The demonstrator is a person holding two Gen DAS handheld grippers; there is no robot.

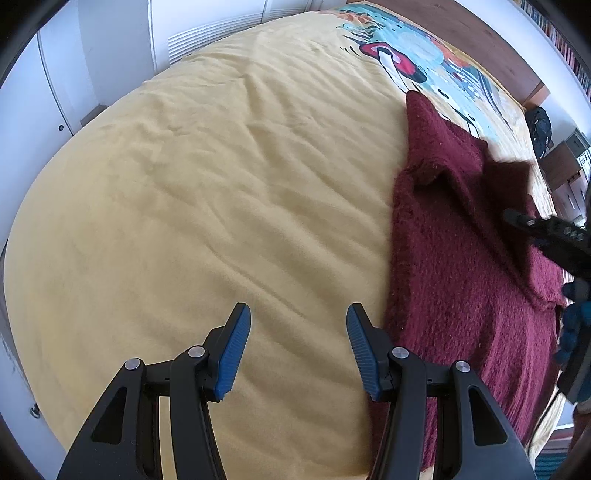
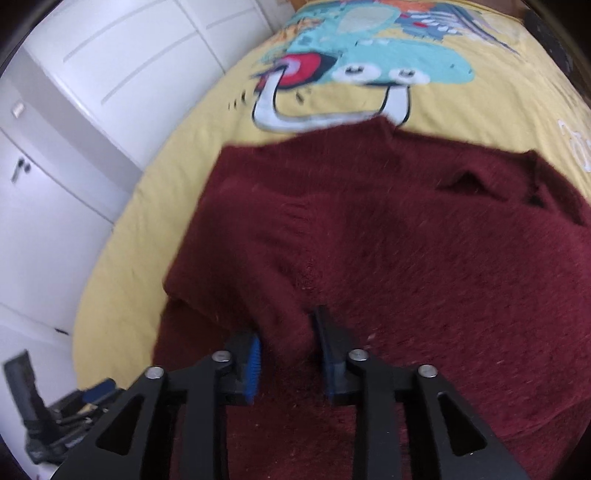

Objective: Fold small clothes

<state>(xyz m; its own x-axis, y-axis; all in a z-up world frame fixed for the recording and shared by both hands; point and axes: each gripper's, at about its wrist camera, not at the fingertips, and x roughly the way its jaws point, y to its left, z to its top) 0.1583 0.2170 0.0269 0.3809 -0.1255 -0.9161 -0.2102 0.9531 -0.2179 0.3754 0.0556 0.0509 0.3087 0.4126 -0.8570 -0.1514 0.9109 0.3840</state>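
Observation:
A dark red knitted sweater [image 1: 454, 258] lies on a yellow bedspread [image 1: 207, 206] at the right of the left wrist view. My left gripper [image 1: 297, 350] is open and empty over bare bedspread, just left of the sweater's edge. In the right wrist view the sweater [image 2: 424, 236] fills the middle. My right gripper [image 2: 286, 347] is shut on a fold of its sleeve [image 2: 255, 258] and holds it lifted over the sweater's body. The right gripper [image 1: 546, 236] also shows at the right edge of the left wrist view, its fingertips hidden by cloth.
The bedspread has a colourful snail print [image 2: 354, 62] beyond the sweater. White cupboard doors [image 2: 92, 92] stand along the bed's left side. A wooden headboard [image 1: 461, 33] and a black bag [image 1: 539, 125] are at the far end.

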